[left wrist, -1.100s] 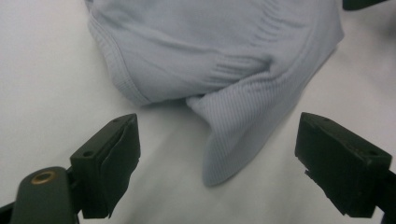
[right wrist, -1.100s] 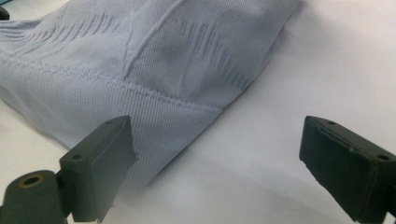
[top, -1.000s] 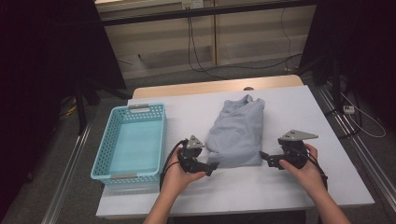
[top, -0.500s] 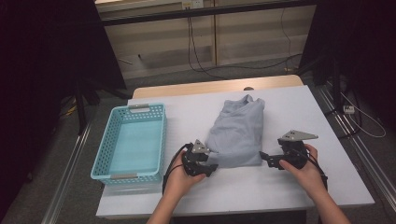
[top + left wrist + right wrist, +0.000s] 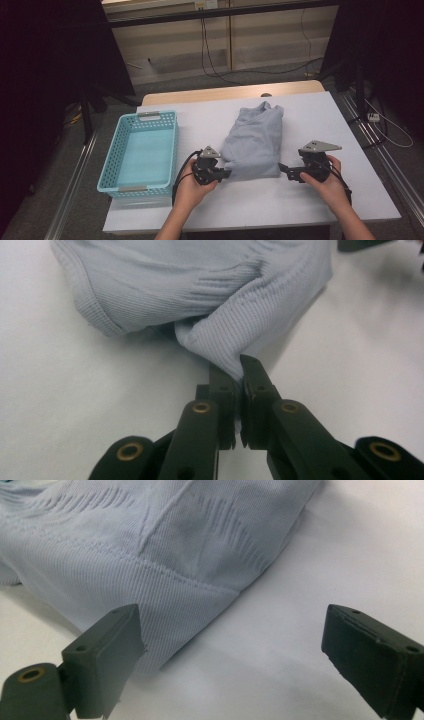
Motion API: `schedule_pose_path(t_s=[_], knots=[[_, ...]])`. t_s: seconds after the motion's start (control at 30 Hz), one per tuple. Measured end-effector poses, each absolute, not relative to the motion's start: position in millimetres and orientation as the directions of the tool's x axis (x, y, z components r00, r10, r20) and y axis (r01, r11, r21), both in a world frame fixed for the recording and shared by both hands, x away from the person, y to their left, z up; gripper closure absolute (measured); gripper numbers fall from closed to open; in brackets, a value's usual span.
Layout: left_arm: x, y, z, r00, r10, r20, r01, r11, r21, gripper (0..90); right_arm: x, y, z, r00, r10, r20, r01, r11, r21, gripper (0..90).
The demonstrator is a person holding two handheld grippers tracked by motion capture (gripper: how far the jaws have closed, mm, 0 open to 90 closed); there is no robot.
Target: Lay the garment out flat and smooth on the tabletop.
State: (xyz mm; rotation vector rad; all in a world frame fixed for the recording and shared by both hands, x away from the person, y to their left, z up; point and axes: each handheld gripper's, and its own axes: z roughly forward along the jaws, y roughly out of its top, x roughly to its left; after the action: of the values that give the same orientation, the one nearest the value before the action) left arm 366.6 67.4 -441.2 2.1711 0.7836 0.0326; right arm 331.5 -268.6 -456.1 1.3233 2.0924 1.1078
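Note:
A folded pale blue garment (image 5: pixel 255 142) lies on the white table (image 5: pixel 310 120). My left gripper (image 5: pixel 227 173) sits at the garment's near left corner, and its jaws have just been closing. In the left gripper view the left gripper (image 5: pixel 232 372) is shut on a pinched fold of the garment (image 5: pixel 220 295). My right gripper (image 5: pixel 283 168) rests at the near right corner. In the right gripper view the right gripper (image 5: pixel 232 640) stands wide open, with the hem of the garment (image 5: pixel 150 545) lying beside its left jaw and bare table between the jaws.
A light blue plastic basket (image 5: pixel 141 150) stands on the table's left part, next to my left hand. The table's near edge runs just under both forearms. Cables trail on the floor beyond the far edge, and a dark stand is at the right.
My left gripper has slid right to the garment's near left corner and closed on a fold of it. The right gripper has stayed where it was, open.

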Motion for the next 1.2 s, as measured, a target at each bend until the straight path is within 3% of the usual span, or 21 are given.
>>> schedule_pose_path(t_s=[0.47, 0.63, 0.8, 0.9, 0.97, 1.03, 1.17, 1.2], knots=[[369.1, 75.5, -422.2, 0.790, 0.563, -0.244, 0.521, -0.404, 0.752, 86.3, 327.1, -254.1, -461.4, -0.505, 0.861, 0.058, 0.538, 0.261, 0.802, 6.3], [370.2, 77.3, -419.2, 0.786, 0.568, -0.245, 0.523, -0.398, 0.754, 86.4, 327.7, -239.4, -465.2, -0.542, 0.840, 0.034, 0.530, 0.311, 0.789, 7.9], [371.2, 80.0, -417.3, 0.781, 0.573, -0.248, 0.521, -0.379, 0.765, 86.3, 330.5, -228.9, -468.5, -0.542, 0.840, 0.006, 0.539, 0.342, 0.770, 15.1], [371.9, 83.1, -415.2, 0.778, 0.579, -0.243, 0.517, -0.371, 0.771, 86.3, 332.7, -226.9, -471.1, -0.543, 0.839, -0.010, 0.545, 0.361, 0.757, 27.5], [371.8, 84.5, -414.7, 0.776, 0.583, -0.242, 0.517, -0.367, 0.773, 86.4, 334.3, -227.7, -471.3, -0.531, 0.847, -0.014, 0.543, 0.353, 0.762, 46.6], [372.2, 84.9, -414.7, 0.776, 0.584, -0.240, 0.516, -0.368, 0.774, 86.4, 335.4, -228.6, -470.2, -0.530, 0.848, -0.014, 0.531, 0.344, 0.775, 55.8], [373.6, 82.8, -416.5, 0.777, 0.581, -0.243, 0.519, -0.372, 0.770, 86.4, 337.8, -230.3, -466.7, -0.541, 0.841, -0.006, 0.514, 0.337, 0.789, 85.5], [373.6, 82.8, -416.5, 0.777, 0.581, -0.243, 0.519, -0.372, 0.770, 86.4, 337.8, -230.3, -466.7, -0.541, 0.841, -0.006, 0.514, 0.337, 0.789, 85.5]])
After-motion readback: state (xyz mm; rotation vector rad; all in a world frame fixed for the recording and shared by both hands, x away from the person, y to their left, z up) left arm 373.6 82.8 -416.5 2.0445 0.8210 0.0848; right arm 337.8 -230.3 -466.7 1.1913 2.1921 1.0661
